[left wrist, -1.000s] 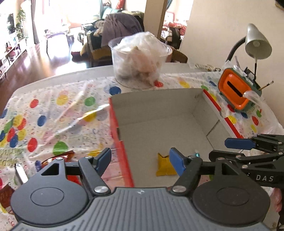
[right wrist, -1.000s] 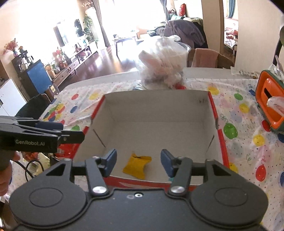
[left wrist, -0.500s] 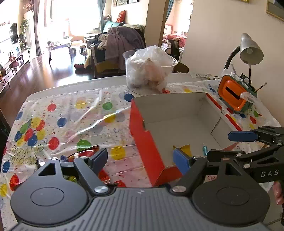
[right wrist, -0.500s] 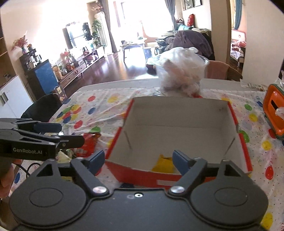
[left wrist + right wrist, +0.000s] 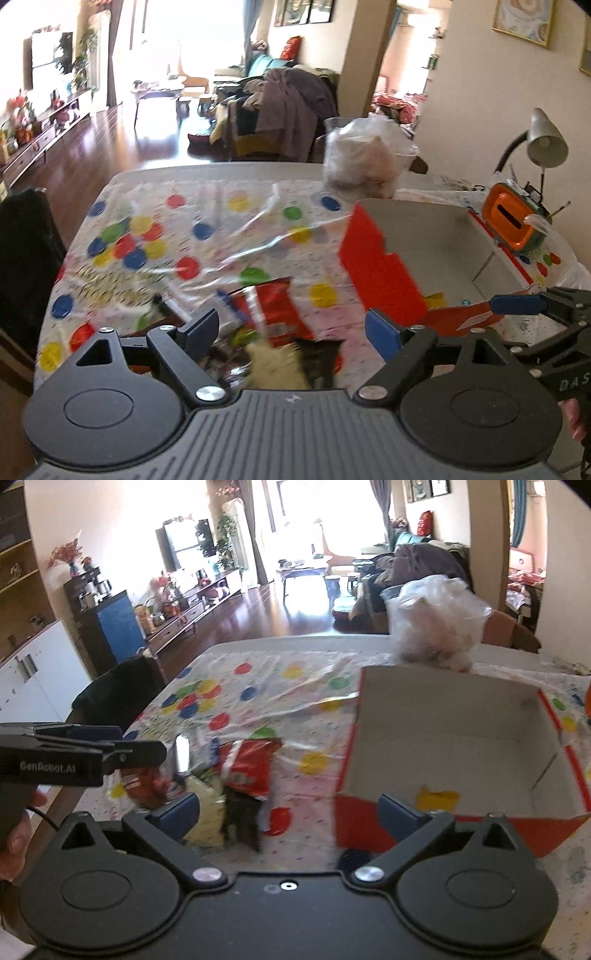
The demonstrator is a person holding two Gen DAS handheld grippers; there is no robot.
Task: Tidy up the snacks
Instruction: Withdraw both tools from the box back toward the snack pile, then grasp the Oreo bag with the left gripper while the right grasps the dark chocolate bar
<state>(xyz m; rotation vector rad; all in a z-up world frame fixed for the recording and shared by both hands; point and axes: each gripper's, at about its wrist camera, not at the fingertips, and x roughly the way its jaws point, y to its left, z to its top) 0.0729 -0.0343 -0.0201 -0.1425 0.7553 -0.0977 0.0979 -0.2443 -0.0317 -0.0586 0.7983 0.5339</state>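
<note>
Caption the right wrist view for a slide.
Open right tongs hover between snack packets and red box holding one yellow packet.

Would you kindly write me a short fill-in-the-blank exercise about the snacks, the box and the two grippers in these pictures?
1. The small packet lying inside the cardboard box is ____ in colour.
2. The box's outer walls are ____.
3. The red snack bag lies ____ the box, on the spotted tablecloth.
4. The left gripper and the right gripper both have their jaws ____, with nothing gripped.

Missing words: yellow; red; outside; open
</note>
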